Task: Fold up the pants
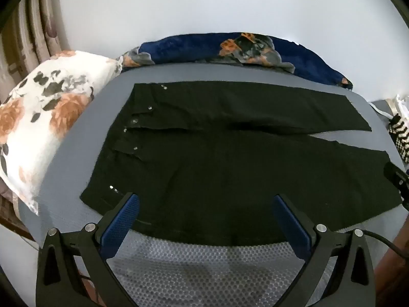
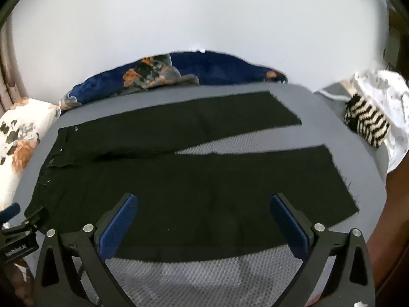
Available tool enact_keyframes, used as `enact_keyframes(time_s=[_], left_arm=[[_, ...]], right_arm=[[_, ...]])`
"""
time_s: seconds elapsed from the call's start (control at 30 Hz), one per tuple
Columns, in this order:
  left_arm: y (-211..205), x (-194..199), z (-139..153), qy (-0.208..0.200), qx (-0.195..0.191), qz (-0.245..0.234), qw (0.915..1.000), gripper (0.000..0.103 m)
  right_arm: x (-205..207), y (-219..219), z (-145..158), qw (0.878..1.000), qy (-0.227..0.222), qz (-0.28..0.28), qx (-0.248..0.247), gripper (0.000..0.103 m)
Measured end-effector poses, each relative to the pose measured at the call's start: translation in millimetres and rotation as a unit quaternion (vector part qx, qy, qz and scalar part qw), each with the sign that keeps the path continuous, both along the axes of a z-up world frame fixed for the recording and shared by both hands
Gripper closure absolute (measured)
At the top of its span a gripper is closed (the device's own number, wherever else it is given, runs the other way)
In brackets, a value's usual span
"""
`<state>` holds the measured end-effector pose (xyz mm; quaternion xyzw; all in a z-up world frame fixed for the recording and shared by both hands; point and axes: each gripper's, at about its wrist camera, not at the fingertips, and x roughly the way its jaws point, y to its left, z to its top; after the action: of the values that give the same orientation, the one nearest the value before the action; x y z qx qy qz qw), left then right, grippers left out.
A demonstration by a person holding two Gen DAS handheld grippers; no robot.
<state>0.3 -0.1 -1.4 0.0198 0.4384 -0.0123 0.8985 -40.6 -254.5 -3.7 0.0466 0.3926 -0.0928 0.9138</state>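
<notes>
Pants: black pants (image 1: 230,168) lie flat on the grey mat (image 1: 194,268), waistband toward the floral pillow (image 1: 48,117), both legs running away to the other side.
Leg layout: the two legs are split in a narrow V, with a wedge of mat showing between them near the hems; spread like this, one leg can likely be laid over the other as a first fold.
Left gripper: the left gripper (image 1: 205,199) hovers over the near edge by the waist end, jaws wide apart, nothing between them, tilted down at the cloth.
Right gripper: the right gripper (image 2: 203,198) hangs above the near leg further toward the hems, jaws also wide apart and empty.
Why held so: both tools sit side by side along the near edge, probably so each can pinch one end of the near leg and lift it evenly.
Task stage: no fold shows yet; the pants look fully laid out.
Surroundings: a blue floral blanket (image 1: 230,48) is bunched behind the mat, and a striped cloth (image 2: 368,125) lies past the hems.
Hard to see: the dark cloth swallows seams and pockets; only small metal studs (image 1: 149,108) mark the waist.
Cut off: the hands holding the tools are out of view, and the fisheye bends the mat's edges.
</notes>
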Motion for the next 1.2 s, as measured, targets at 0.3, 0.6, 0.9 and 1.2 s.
enact_keyframes(time_s=[0.3, 0.6, 0.9, 1.2], left_arm=[[-4, -7, -14, 0.011, -0.018, -0.006, 0.9998, 0.0], [0, 0, -8, 0.013, -0.015, -0.001, 0.9998, 0.0], [0, 2, -10, 0.013, -0.008, -0.003, 0.9999, 0.0], [-4, 2, -13, 0.014, -0.002, -0.01, 0.9999, 0.0]], right_arm=[[4, 9, -11, 0.999, 0.02, 0.01, 0.024, 0.0], [6, 8, -18, 0.999, 0.028, 0.015, 0.006, 0.0], [5, 4, -20, 1.0, 0.025, 0.009, 0.004, 0.0], [6, 1, -21, 1.0, 0.026, 0.007, 0.007, 0.0]])
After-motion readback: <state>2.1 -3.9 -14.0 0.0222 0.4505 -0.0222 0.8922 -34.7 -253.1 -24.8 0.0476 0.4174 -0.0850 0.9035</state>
